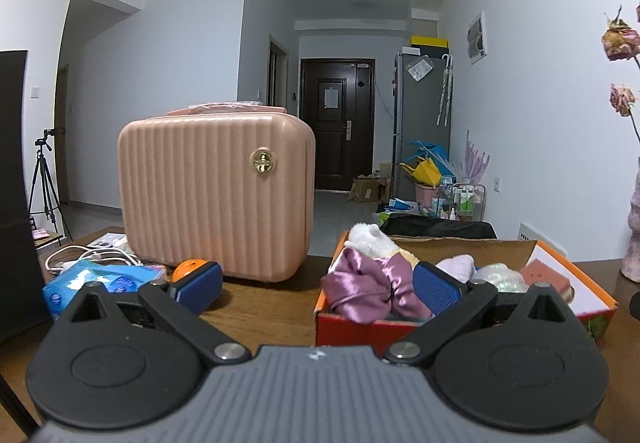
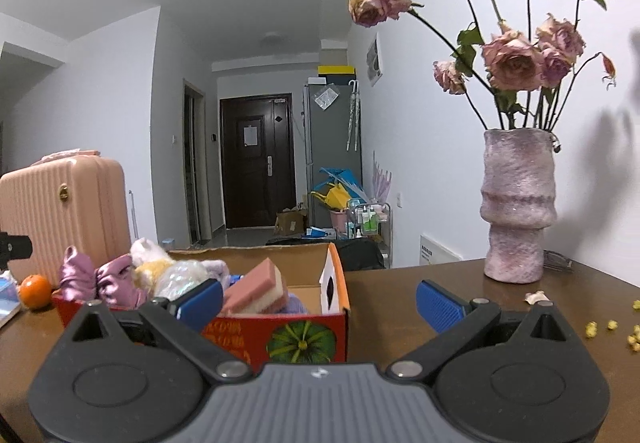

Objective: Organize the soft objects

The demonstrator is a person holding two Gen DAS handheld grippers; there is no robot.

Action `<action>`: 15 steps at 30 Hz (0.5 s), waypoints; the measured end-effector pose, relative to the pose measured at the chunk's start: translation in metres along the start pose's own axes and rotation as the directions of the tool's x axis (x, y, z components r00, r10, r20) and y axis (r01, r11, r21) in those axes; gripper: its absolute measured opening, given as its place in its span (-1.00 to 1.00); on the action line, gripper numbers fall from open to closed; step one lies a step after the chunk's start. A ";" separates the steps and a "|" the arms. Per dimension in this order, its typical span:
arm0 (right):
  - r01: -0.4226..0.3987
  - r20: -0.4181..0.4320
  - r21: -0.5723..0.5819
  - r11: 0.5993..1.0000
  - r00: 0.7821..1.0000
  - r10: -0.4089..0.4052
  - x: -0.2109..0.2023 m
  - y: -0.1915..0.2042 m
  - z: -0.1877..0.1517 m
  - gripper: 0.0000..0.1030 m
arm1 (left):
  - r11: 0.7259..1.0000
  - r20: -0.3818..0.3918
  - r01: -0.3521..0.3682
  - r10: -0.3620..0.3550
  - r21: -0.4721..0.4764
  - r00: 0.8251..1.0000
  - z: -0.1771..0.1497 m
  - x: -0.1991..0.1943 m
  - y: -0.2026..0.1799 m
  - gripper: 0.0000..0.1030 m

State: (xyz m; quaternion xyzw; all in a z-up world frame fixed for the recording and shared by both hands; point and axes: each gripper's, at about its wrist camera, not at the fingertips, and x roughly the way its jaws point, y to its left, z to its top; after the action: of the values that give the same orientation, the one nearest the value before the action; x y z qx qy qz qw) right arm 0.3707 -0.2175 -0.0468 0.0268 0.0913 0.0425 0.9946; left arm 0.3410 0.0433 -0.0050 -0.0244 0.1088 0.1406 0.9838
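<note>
Satin, purple and crumpled, fills the near-left corner of the orange cardboard box point(image 1: 576, 275), which sits on the brown tabletop point(image 1: 264, 307) toward its far edge, just right of the closed pink ribbed case point(image 1: 216, 195). This satin cloth point(image 1: 360, 287) looks light, limp and slippery, so a pinch on a raised fold near its middle would probably hold better than one on a flat edge. Behind it lie a white plush toy point(image 1: 366, 237), a shiny iridescent bundle point(image 2: 180, 277) and a pink-and-cream sponge block point(image 2: 256, 289), all seemingly soft and light; the sponge should spring back, so a grip across its broad faces seems safest. Both tools hover low over the near edge of the tabletop with nothing between their blue pads: the left gripper point(image 1: 318, 289) has its jaws spread wide facing the gap between case and box, and the right gripper point(image 2: 320, 303) is likewise released, facing the box's right end. An orange point(image 2: 35, 291) rests at the foot of the case, and a vase point(image 2: 518, 207) of dried roses stands toward the far right corner.
</note>
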 end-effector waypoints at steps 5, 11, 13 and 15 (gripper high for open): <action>-0.010 -0.014 -0.012 1.000 1.000 0.009 -0.033 0.000 -0.007 1.00 | 1.000 -0.003 0.012 -0.012 0.007 1.000 -0.008 -0.026 0.009 1.00; -0.032 -0.030 -0.032 0.999 0.999 0.031 -0.071 0.003 -0.014 1.00 | 0.999 -0.011 0.041 -0.041 0.022 0.999 -0.016 -0.062 0.018 1.00; -0.037 -0.038 -0.044 0.998 0.999 0.035 -0.084 0.005 -0.016 1.00 | 0.998 -0.013 0.054 -0.054 0.029 0.998 -0.018 -0.074 0.020 1.00; -0.042 -0.047 -0.049 0.998 0.998 0.040 -0.096 0.005 -0.018 1.00 | 0.997 -0.020 0.066 -0.065 0.035 0.998 -0.022 -0.087 0.022 1.00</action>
State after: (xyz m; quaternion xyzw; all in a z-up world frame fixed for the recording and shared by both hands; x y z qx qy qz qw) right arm 0.2733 -0.2204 -0.0471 0.0029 0.1124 0.0657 0.9915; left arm 0.2487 0.0393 -0.0075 -0.0115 0.1195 0.1062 0.9871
